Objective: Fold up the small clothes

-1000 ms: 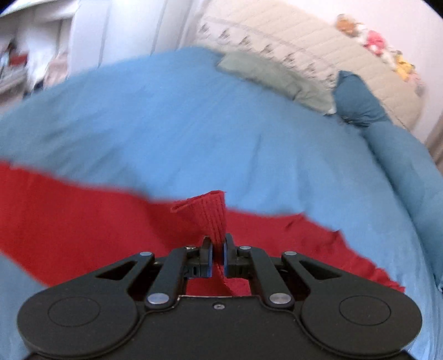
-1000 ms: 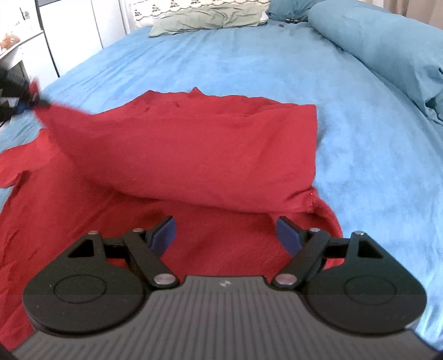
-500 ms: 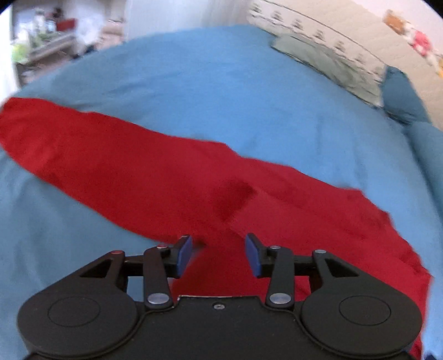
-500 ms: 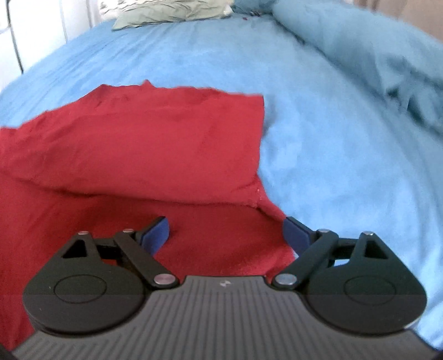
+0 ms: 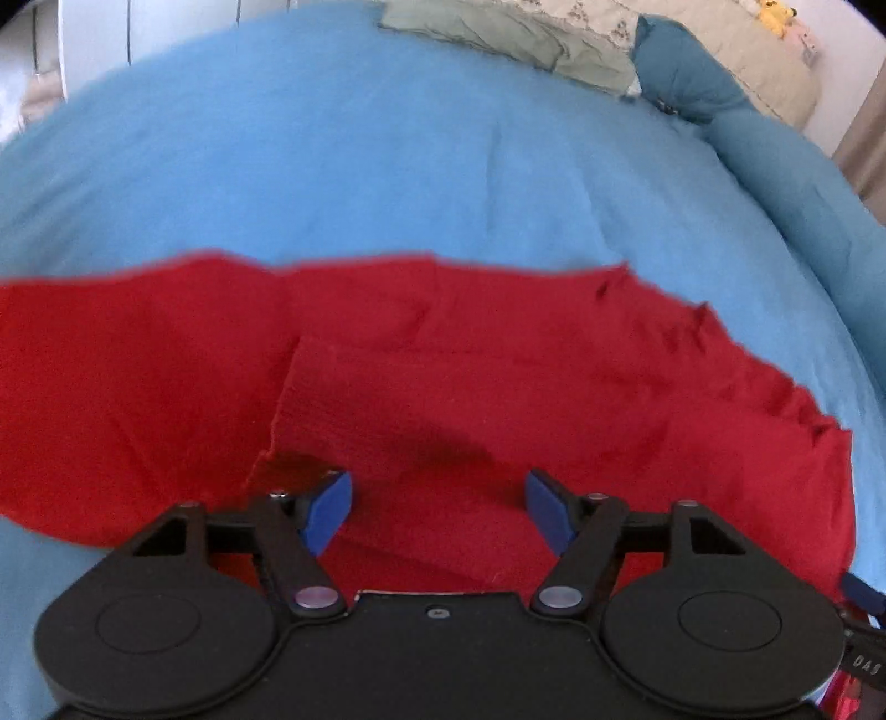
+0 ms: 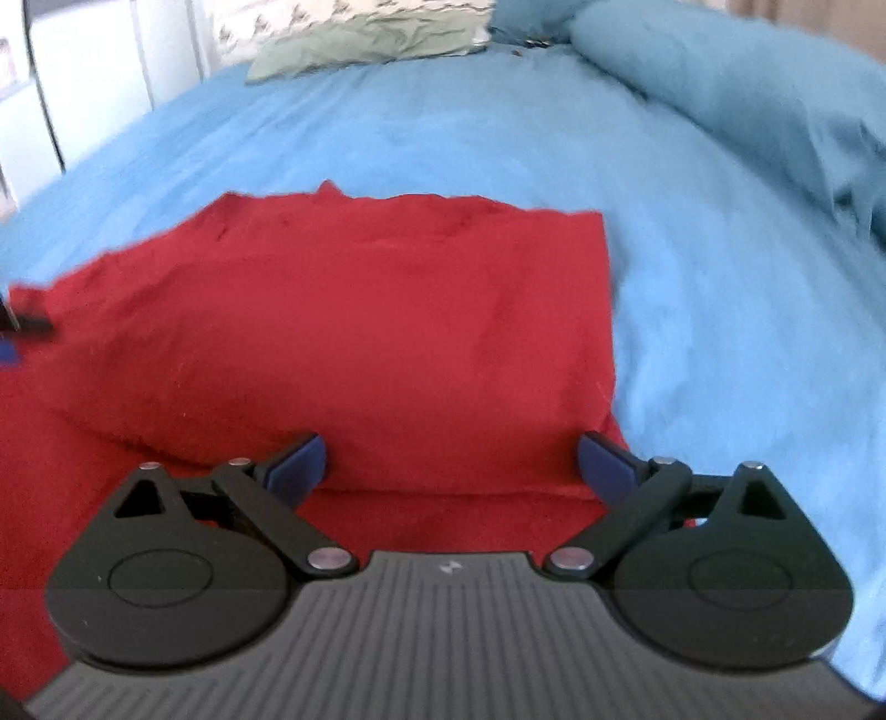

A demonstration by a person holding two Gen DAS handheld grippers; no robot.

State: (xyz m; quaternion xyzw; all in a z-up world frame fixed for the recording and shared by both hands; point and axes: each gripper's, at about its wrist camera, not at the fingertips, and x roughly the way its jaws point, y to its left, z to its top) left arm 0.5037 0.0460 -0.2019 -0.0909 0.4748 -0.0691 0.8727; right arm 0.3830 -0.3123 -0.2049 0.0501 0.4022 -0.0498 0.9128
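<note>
left wrist: left tool (image 5: 437, 507) opening over red cloth (image 5: 498, 387), r tool (image 6: 451, 465) spread wide.

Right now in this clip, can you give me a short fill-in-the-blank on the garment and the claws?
1. The red garment lies on a ____ bed cover.
2. The right claw is ____, gripping nothing.
3. The left claw has ____ pads.
4. A green ____ lies at the bed's far end.

Missing: blue; open; blue; pillow

A home bedroom: a bed spread with a light blue cotton sheet (image 5: 387, 166), a rumpled sage-green pillow (image 6: 365, 44) at its head edge, a teal rolled duvet (image 6: 747, 105) along one side.
</note>
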